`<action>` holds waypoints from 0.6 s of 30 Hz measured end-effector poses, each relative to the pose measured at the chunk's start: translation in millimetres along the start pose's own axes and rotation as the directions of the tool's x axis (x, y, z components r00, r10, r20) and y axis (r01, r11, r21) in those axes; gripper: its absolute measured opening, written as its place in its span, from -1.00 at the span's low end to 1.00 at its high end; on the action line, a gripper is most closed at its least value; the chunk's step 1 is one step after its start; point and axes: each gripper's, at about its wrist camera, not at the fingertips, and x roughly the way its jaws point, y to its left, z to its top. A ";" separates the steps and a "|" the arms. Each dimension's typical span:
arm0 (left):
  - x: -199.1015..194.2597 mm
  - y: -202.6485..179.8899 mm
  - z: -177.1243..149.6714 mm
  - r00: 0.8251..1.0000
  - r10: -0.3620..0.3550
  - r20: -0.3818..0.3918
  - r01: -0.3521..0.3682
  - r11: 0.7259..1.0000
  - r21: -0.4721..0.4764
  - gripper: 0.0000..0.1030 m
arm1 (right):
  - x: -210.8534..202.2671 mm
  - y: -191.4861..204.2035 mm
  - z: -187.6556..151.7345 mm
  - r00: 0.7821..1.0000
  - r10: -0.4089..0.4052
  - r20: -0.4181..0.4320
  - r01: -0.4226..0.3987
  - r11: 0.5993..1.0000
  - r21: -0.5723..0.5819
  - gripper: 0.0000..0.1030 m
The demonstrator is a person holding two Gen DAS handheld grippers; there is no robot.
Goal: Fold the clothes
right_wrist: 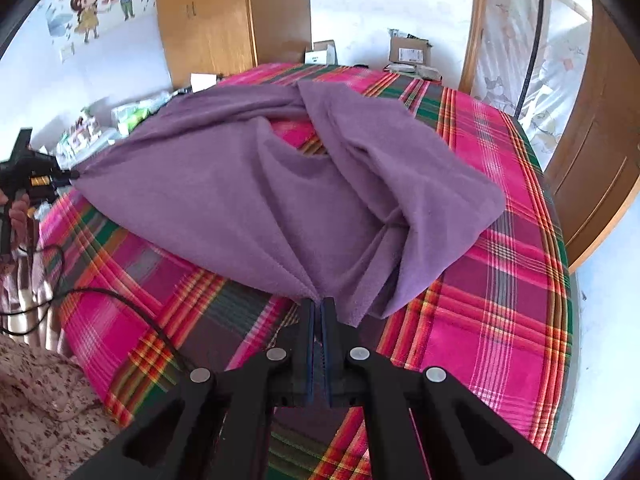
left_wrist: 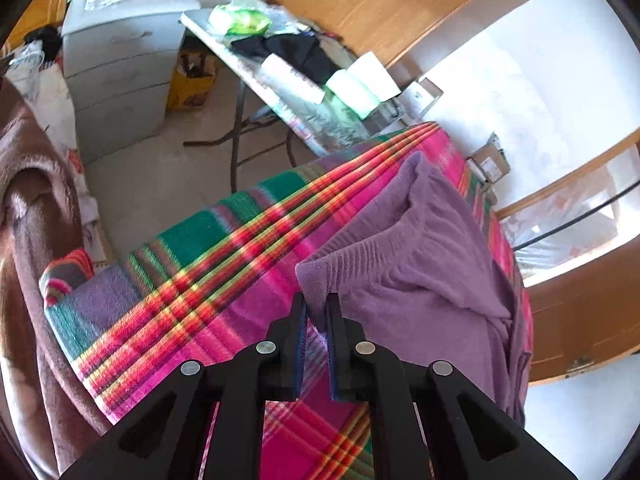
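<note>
While both grippers were pinching cloth, we logged the purple fleece garment (right_wrist: 288, 184) as stretched between them over the pink plaid bed cover (right_wrist: 500, 288); it was partly lifted at its near edge and draped onto the cover farther out.

Left gripper (left_wrist: 317, 304): jaws drawn in narrow on a ribbed corner of the garment (left_wrist: 400, 264); a small gap showed between the pads, filled by the cloth. In the right wrist view the same left gripper (right_wrist: 60, 178) sat at the far left, the fabric pulled to a point at its tip; a hand (right_wrist: 18, 210) held its handle.

Right gripper (right_wrist: 319, 304): jaws nearly together on a gathered bunch of the near edge; pleats fanned out from the grip.

Key relation: the held edge ran left to right between the two grippers; the bulk of the garment lay ahead of both, away from us, toward the far side of the bed. A flap (right_wrist: 400, 168) was doubled over on the right half, with a patch of plaid showing through a gap near the middle; whether that flap was a made fold or loose slack, we could not tell.

Judgement: any carry of the held edge would go forward over the lying part; the right gripper sat nearer the doubled flap, the left nearer the flat stretch.

Surroundings: a folding table (left_wrist: 256, 76) with clutter beyond the bed; a wooden wardrobe (right_wrist: 208, 16) behind.
</note>
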 end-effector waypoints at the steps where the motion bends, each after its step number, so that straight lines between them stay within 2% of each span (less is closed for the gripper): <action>1: 1.4 1.1 -1.0 1.000 0.005 -0.002 -0.005 1.000 -0.002 -0.82 | 1.2 -0.8 -0.3 1.000 0.003 -0.001 -0.003 1.000 0.000 -0.94; 18: 5.2 4.5 4.5 1.000 0.024 -0.004 -0.024 1.000 -0.009 -0.82 | 1.0 12.2 -7.3 0.999 0.036 -0.021 -0.037 0.999 -0.030 -0.94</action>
